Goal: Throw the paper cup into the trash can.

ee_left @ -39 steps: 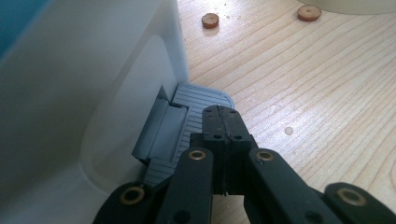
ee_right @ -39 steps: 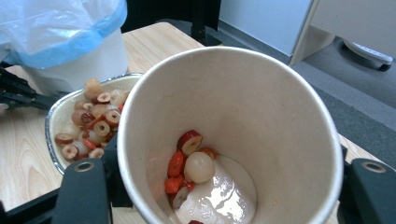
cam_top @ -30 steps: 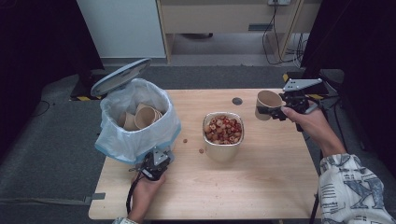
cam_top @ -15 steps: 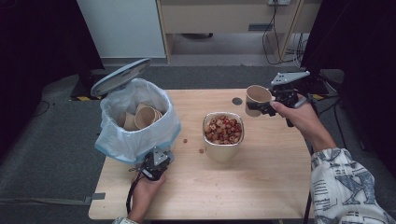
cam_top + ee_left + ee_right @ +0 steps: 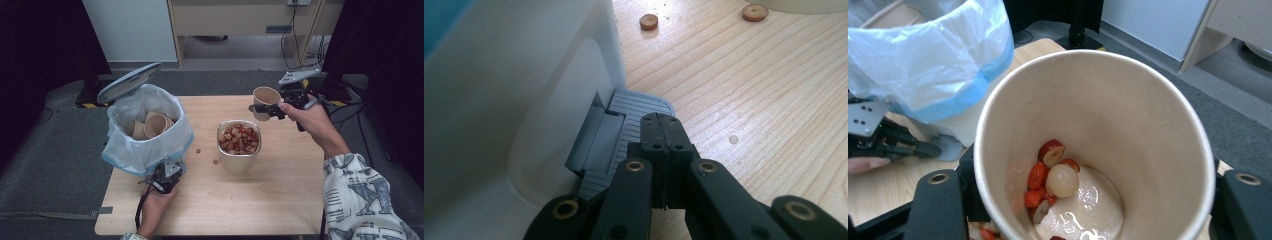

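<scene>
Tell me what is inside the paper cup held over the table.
The cup holds red fruit slices, one pale round piece and whitish residue at the bottom. Anything beneath them is covered.

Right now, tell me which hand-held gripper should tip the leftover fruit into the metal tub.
Right. The right hand-held gripper already holds the tan paper cup of fruit beside the round metal tub. The left hand-held gripper is shut, pressing the grey pedal of the white lined bin.

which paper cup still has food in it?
The paper cup clamped in the right gripper, held above the table's far right. Red slices and a pale round piece sit at its bottom. The cups in the bin show no food.
</scene>
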The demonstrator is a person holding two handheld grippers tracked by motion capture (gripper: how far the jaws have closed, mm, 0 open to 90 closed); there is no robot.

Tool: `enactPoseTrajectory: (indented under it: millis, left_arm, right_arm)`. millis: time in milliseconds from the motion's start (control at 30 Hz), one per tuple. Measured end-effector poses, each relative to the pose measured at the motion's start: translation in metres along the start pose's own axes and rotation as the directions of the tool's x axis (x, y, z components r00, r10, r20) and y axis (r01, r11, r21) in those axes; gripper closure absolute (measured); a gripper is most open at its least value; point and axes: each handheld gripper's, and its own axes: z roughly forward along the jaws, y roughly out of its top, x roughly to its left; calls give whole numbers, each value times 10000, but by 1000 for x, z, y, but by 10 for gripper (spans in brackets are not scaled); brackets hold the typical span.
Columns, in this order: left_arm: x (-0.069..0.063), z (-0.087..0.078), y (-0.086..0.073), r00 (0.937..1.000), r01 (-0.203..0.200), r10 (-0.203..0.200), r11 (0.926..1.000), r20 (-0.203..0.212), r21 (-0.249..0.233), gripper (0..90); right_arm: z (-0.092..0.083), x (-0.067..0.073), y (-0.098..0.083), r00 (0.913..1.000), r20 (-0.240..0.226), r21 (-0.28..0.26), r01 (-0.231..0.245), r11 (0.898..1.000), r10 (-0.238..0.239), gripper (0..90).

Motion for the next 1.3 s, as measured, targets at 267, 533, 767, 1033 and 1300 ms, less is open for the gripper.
enactPoseTrajectory:
  millis: [267, 533, 767, 1033, 1300]
  left_arm:
    - [0, 0, 0, 10000, -24, 24, 10000, 4, -3, 893]
    - [0, 0, 0, 10000, -17, 17, 10000, -2, 6, 893]
    - [0, 0, 0, 10000, -37, 37, 10000, -13, 20, 893]
    - [0, 0, 0, 10000, -27, 27, 10000, -4, 23, 893]
    - [0, 0, 0, 10000, -39, 39, 10000, -7, 21, 893]
  right_arm:
    - [9, 4, 11, 9999, -85, -16, -114, 9999, 114, 315]
    - [19, 15, 29, 9998, -174, -90, -127, 9999, 126, 315]
    - [28, 26, 43, 9995, -325, -114, -63, 9999, 59, 314]
    - [39, 35, 53, 9987, -504, -85, 14, 10000, -19, 314]
    - [46, 43, 62, 9980, -624, -144, 34, 9999, -43, 314]
